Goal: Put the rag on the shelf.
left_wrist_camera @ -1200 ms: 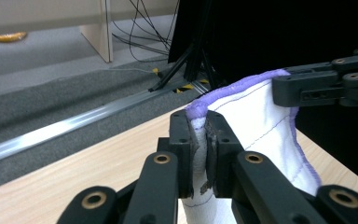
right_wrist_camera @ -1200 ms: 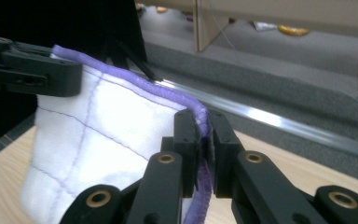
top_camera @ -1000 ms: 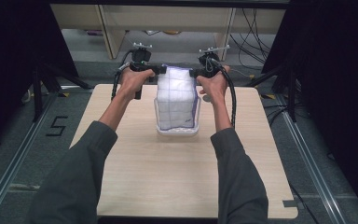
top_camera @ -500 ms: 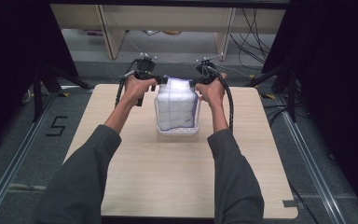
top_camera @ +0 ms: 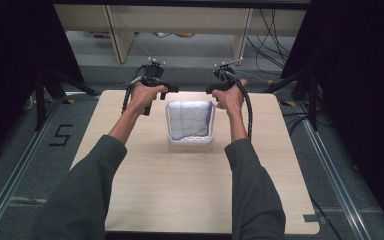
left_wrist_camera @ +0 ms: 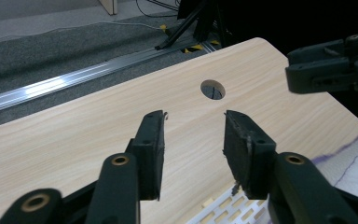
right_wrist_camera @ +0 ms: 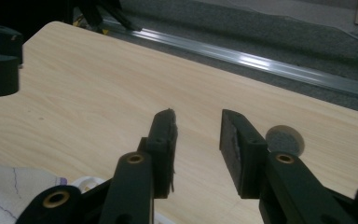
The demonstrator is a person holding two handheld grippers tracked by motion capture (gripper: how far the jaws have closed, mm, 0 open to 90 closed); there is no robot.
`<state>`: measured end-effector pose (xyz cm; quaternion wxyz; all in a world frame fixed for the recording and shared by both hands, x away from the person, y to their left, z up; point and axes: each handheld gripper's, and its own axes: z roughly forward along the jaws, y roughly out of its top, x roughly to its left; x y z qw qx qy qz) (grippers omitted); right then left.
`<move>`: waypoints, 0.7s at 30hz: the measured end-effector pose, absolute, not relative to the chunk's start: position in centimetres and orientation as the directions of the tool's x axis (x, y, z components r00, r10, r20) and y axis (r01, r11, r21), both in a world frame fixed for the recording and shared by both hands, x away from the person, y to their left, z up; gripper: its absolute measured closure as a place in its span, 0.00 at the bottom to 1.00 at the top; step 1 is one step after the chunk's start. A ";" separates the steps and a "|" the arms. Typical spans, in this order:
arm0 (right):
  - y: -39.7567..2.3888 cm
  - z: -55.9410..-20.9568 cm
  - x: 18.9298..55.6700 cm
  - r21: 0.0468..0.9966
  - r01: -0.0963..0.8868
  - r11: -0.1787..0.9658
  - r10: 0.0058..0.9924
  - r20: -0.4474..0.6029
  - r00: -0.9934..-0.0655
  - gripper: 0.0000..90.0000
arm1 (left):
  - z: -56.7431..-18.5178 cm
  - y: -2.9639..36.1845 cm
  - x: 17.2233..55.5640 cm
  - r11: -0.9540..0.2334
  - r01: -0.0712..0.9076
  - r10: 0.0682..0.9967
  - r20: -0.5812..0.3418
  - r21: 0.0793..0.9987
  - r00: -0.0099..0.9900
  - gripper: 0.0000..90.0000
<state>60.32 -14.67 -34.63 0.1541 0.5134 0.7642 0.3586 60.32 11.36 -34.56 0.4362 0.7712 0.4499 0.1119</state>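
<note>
A white cloth with purple grid lines (top_camera: 190, 119) lies folded down inside a white slatted basket (top_camera: 190, 140) at the far middle of the table. My left gripper (top_camera: 172, 90) hovers at the basket's far left corner and my right gripper (top_camera: 211, 90) at its far right corner, their tips facing each other. Both pairs of jaws have just been opening. In the left gripper view my left gripper (left_wrist_camera: 194, 116) is open with only bare table between the pads. In the right gripper view my right gripper (right_wrist_camera: 196, 114) is also open and holds nothing. The cloth (left_wrist_camera: 354, 163) and the basket rim (left_wrist_camera: 221, 209) lie just below.
The light wooden table (top_camera: 190, 190) has a round hole (left_wrist_camera: 213, 89) near its far edge. Metal floor rails (top_camera: 10, 185) run along both sides. Black stand legs (top_camera: 50, 90) and cables (top_camera: 275, 30) sit beyond the far edge. The near half of the table is bare wood.
The cloth was held up above the basket by both shut grippers. It now rests down in the basket, and both grippers have opened and let go.
</note>
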 end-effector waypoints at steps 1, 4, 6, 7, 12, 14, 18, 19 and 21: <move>-15.1 -34.4 60.3 0.718 0.655 0.233 0.891 0.112 -0.440 0.72 | -34.4 11.5 60.2 -0.216 0.600 0.793 -0.220 0.770 0.568 0.61; -15.4 -34.2 60.1 0.720 0.650 0.242 0.888 0.106 -0.448 0.71 | -34.1 12.2 59.9 -0.228 0.601 0.791 -0.214 0.766 0.574 0.60; -15.8 -33.9 59.7 0.715 0.657 0.239 0.887 0.115 -0.447 0.71 | -33.9 12.6 59.6 -0.238 0.600 0.791 -0.207 0.764 0.576 0.58; -15.8 -33.9 59.7 0.715 0.657 0.239 0.887 0.115 -0.447 0.71 | -33.9 12.6 59.6 -0.238 0.600 0.791 -0.207 0.764 0.576 0.58; -16.4 -33.4 59.2 0.723 0.642 0.253 0.886 0.094 -0.455 0.68 | -33.3 13.2 58.8 -0.257 0.595 0.782 -0.198 0.762 0.591 0.55; -16.5 -33.2 59.0 0.726 0.638 0.259 0.885 0.086 -0.457 0.68 | -33.1 13.5 58.4 -0.258 0.593 0.778 -0.200 0.763 0.596 0.55; -16.5 -32.7 58.4 0.730 0.632 0.261 0.877 0.095 -0.471 0.67 | -32.8 14.0 57.5 -0.265 0.585 0.774 -0.192 0.767 0.603 0.54; -16.5 -32.6 58.4 0.733 0.626 0.267 0.877 0.085 -0.473 0.66 | -32.8 14.1 57.3 -0.269 0.588 0.773 -0.194 0.763 0.604 0.54; -16.5 -32.4 58.1 0.731 0.635 0.252 0.877 0.105 -0.469 0.66 | -32.8 14.3 57.0 -0.270 0.584 0.770 -0.193 0.766 0.608 0.54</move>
